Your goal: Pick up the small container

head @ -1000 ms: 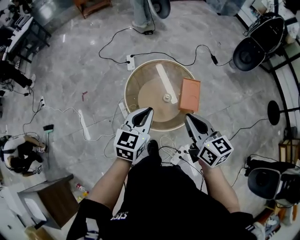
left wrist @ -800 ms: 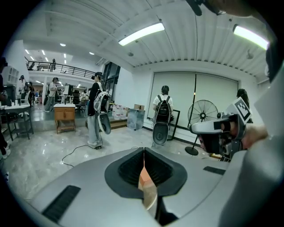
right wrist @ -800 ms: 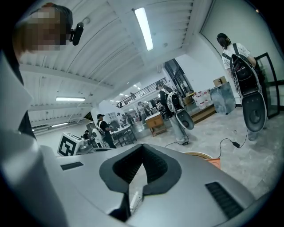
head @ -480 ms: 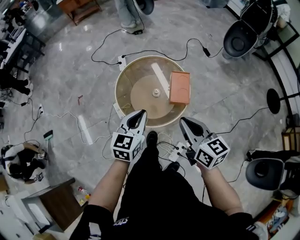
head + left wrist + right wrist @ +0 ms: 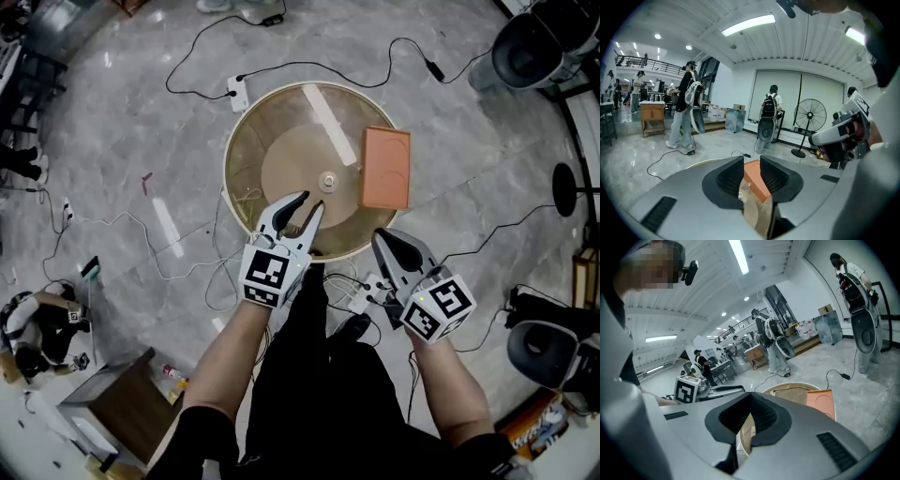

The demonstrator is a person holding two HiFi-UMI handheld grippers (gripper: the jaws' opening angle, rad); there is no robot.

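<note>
The small container is seen at the middle of the round worktop, just ahead of the left gripper. That gripper's fingers are held apart and have just been opening, with nothing clamped between them. The fingers of the right gripper are pressed together on nothing, by the near rim. An orange tray lies on the worktop to the right of the container, apart from it.

The container is small and probably light. It is judged that it could be pushed away or tipped if the left fingers are brought in off-centre, or closed before it is fully between them; the gap may also prove too narrow. The power strip and its cables on the floor by the feet could be caught while leaning in.

The clearance between fingertips and container is given only by the head view. The line-up is shown only in the left gripper view, where container and tray are framed in the gap. In the right gripper view the container is not made out, though the closed fingers are confirmed there
</note>
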